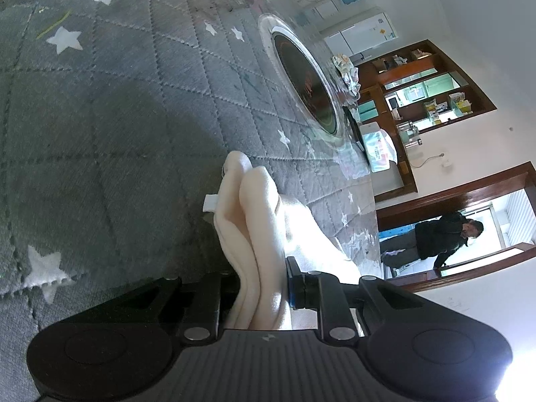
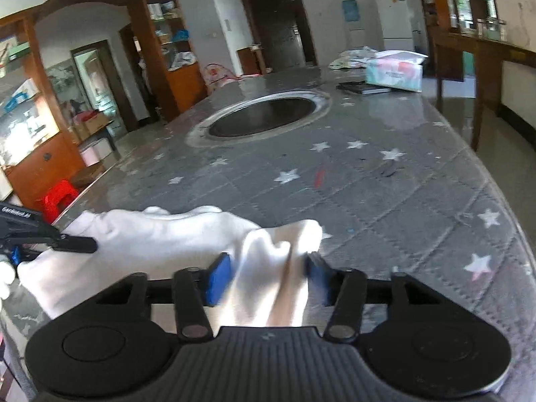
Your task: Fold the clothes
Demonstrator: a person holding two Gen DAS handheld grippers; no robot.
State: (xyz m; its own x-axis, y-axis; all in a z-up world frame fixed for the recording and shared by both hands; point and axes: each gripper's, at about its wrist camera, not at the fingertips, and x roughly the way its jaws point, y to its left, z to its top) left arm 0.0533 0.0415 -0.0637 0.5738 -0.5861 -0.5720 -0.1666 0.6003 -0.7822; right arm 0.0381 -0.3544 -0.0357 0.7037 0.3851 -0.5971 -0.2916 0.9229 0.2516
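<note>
tabletop (image 2: pixel 385 201): covered in grey quilted cloth with white stars, round dark inset hob (image 2: pixel 264 119) at centre
white garment (image 2: pixel 160 244): lying bunched at near edge of tabletop, stretched between both grippers
left gripper (image 1: pixel 261 288): jaws narrow, clamped on thick fold of garment; seen at left in right wrist view
right gripper (image 2: pixel 268 271): jaws partly open around a bunched fold, blurred; cloth between the pads, firm pinch not confirmable
tissue pack (image 2: pixel 393 73): far end of tabletop, beside a flat dark book (image 2: pixel 363 87)
person (image 1: pixel 442 241): dark clothes, in far doorway
</note>
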